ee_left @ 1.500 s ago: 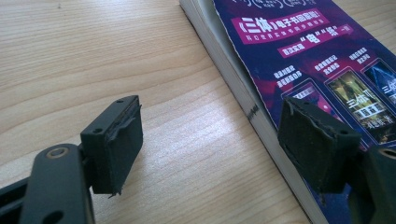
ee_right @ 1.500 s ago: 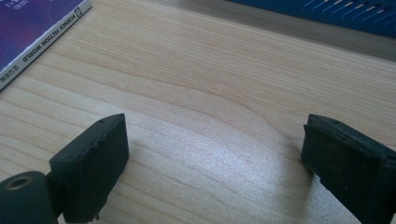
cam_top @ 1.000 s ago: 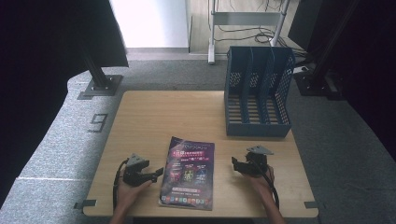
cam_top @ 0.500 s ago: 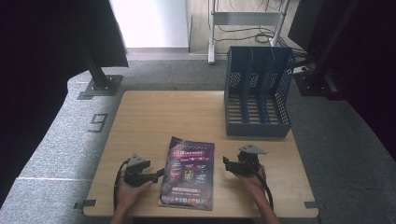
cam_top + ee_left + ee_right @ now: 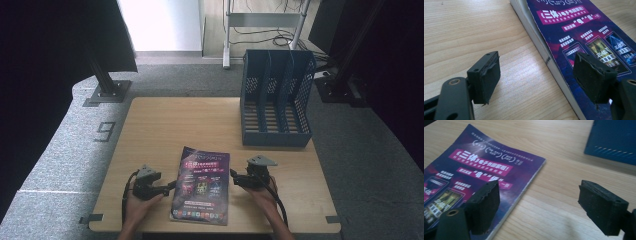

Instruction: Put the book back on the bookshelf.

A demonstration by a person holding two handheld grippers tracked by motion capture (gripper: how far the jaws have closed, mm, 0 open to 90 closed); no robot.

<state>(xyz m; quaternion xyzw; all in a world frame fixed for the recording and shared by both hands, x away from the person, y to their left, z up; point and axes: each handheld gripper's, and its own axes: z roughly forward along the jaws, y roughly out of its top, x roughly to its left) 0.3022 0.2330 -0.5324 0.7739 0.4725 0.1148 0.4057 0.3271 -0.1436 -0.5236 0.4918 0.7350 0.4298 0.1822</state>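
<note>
A thin purple-covered magazine (image 5: 202,184) lies flat near the front edge of the light wooden table (image 5: 175,125), its printed cover up. The left gripper (image 5: 170,187) sits just beside the magazine's left edge, and the right gripper (image 5: 234,179) just beside its right edge — each with its jaws spread wide and holding nothing.

In the left gripper view the magazine (image 5: 579,47) shows its stacked page edge between the 2 jaws, 1 jaw over bare wood and the other over the cover. In the right gripper view the magazine's (image 5: 481,172) far corner lies between the jaws in much the same way.

The step in hand looks like a 2-sided pickup, likely bound for the blue plastic 3-slot file rack (image 5: 274,100) at the back right of the table. To do it well, I'd say 1 jaw has to slide under the edge rather than press down on the cover — the magazine is limp and lies flush on the wood. Lifting both sides evenly should keep it from sagging or fanning open.
</note>
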